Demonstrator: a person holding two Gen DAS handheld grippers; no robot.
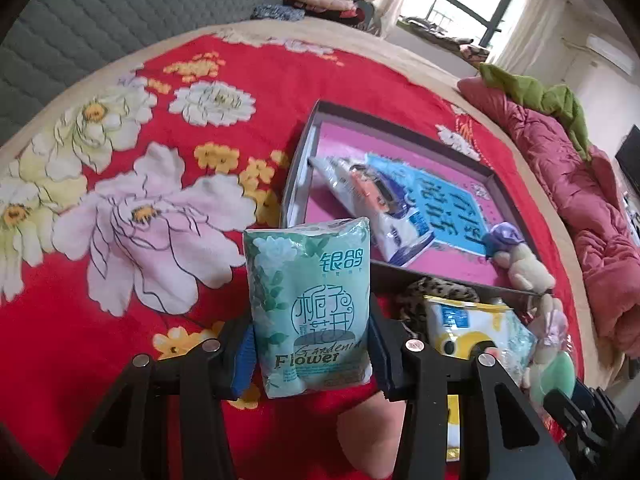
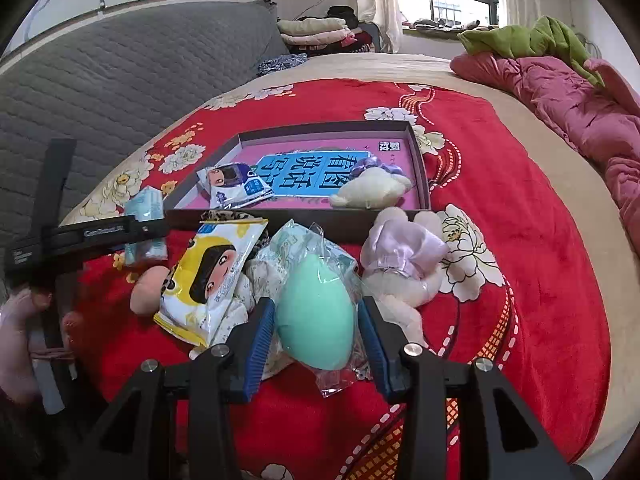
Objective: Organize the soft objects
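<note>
1. The left gripper [image 1: 310, 350] pinches a green tissue pack [image 1: 308, 304] between its blue pads, held upright above the red floral blanket [image 1: 120, 320], just before the box's near wall.
2. The right gripper [image 2: 316, 344] clamps a bagged mint-green sponge egg [image 2: 316, 316].
3. The shallow box [image 2: 420, 168] holds a blue-and-white wipes pack [image 2: 234, 190] at its left edge and a cream plush toy [image 2: 372, 190] at its right corner.

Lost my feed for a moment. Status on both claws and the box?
Left claw shut on green tissue pack. Right claw shut on bagged teal sponge. Box already holds wipes pack and plush; approach unobstructed.
</note>
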